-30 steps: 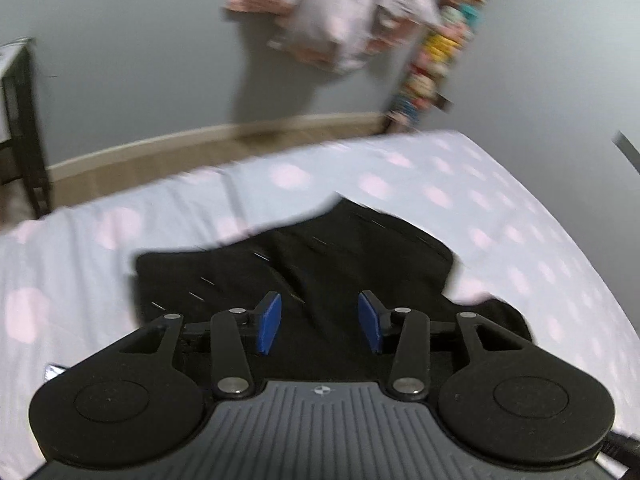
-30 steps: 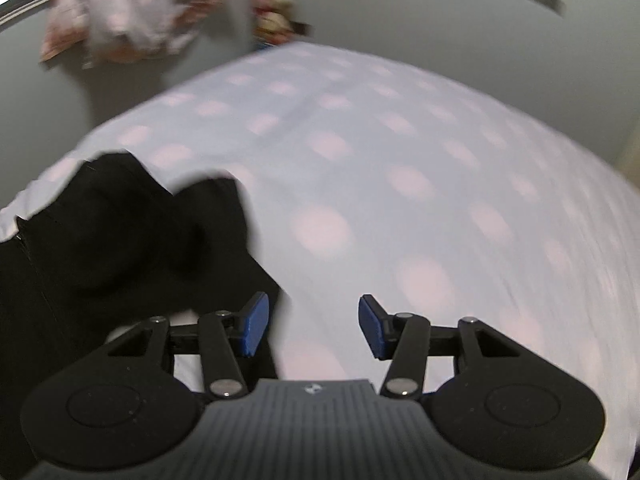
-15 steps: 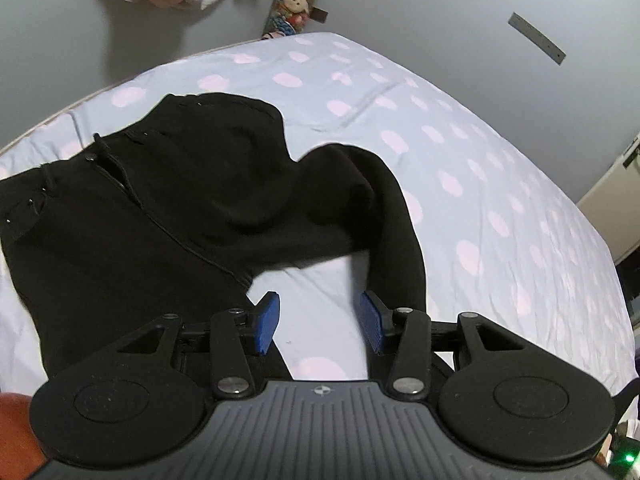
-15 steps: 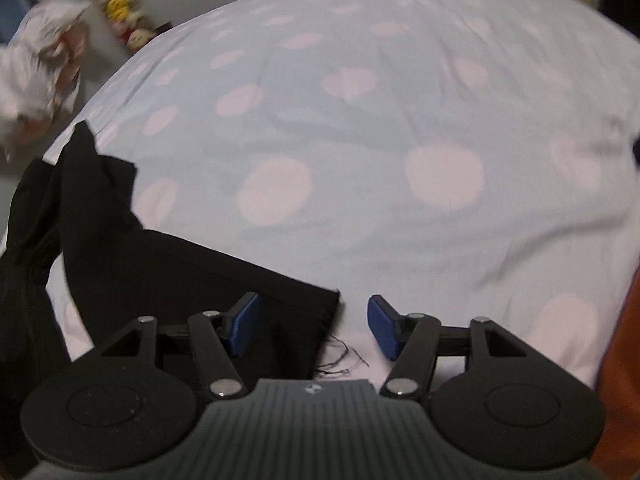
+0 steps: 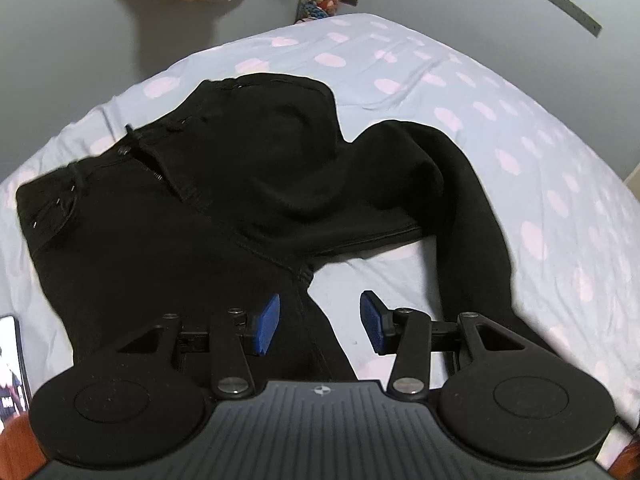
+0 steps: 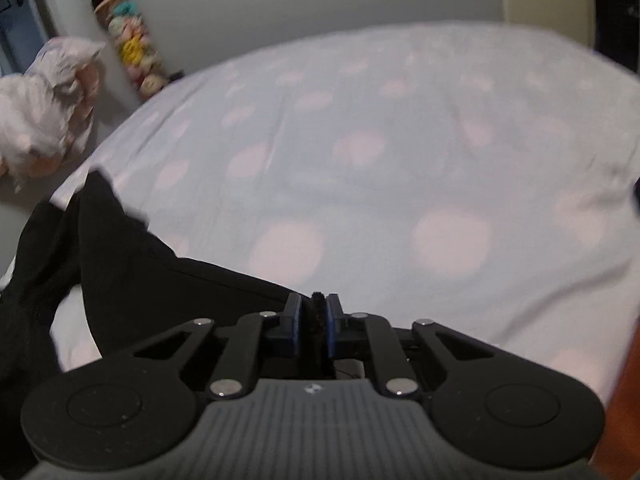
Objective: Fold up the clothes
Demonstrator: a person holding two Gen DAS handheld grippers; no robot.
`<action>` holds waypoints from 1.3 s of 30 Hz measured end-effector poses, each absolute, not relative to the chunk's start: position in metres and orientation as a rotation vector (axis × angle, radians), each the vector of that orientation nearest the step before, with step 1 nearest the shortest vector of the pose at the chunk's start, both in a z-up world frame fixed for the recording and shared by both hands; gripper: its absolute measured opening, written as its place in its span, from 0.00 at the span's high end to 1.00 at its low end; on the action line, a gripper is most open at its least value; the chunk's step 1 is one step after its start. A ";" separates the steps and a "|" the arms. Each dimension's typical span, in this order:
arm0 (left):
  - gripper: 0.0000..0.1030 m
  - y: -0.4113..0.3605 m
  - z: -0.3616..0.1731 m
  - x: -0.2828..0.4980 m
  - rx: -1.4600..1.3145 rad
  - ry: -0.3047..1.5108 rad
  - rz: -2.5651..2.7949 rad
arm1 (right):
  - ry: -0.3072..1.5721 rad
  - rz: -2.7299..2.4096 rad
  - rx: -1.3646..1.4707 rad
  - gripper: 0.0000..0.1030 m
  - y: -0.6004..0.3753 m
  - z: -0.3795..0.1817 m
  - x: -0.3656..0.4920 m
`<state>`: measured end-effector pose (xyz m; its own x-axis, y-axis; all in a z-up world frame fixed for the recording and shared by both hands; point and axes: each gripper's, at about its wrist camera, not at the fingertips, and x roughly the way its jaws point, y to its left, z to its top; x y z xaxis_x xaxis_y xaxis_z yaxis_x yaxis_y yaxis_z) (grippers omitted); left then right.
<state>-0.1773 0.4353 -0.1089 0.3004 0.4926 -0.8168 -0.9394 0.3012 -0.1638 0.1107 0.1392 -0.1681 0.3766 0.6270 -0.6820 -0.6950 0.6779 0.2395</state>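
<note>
Black trousers (image 5: 192, 216) lie spread on the spotted bed sheet (image 5: 500, 128), waistband at the far left and one leg curving round to the right. My left gripper (image 5: 318, 326) is open and empty, hovering over the crotch area between the legs. In the right wrist view my right gripper (image 6: 312, 320) is shut on the hem end of a black trouser leg (image 6: 140, 280), which runs off to the left.
A phone (image 5: 10, 364) lies at the left bed edge. Stuffed toys (image 6: 128, 48) hang on the grey wall, and pink clothes (image 6: 44, 104) lie beyond the bed's far end. The sheet (image 6: 400, 152) stretches right of the trousers.
My right gripper has closed on the trouser leg's hem, where half a second ago it was open just above it. My left gripper has moved slightly closer over the trousers, still open.
</note>
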 end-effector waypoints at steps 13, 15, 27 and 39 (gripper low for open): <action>0.49 0.453 -0.136 -0.125 -0.452 0.891 0.868 | 0.638 0.565 -0.268 0.87 0.204 -0.097 0.282; 0.49 0.458 -0.137 -0.124 -0.432 0.900 0.858 | 0.631 0.481 -0.320 0.88 0.219 -0.111 0.307; 0.47 0.503 -0.132 -0.146 -0.456 0.880 0.976 | 0.788 0.329 -0.270 0.89 0.215 -0.180 0.378; 0.46 0.457 -0.106 -0.146 -0.497 0.803 0.939 | 1.002 0.412 0.222 0.55 0.073 -0.212 0.326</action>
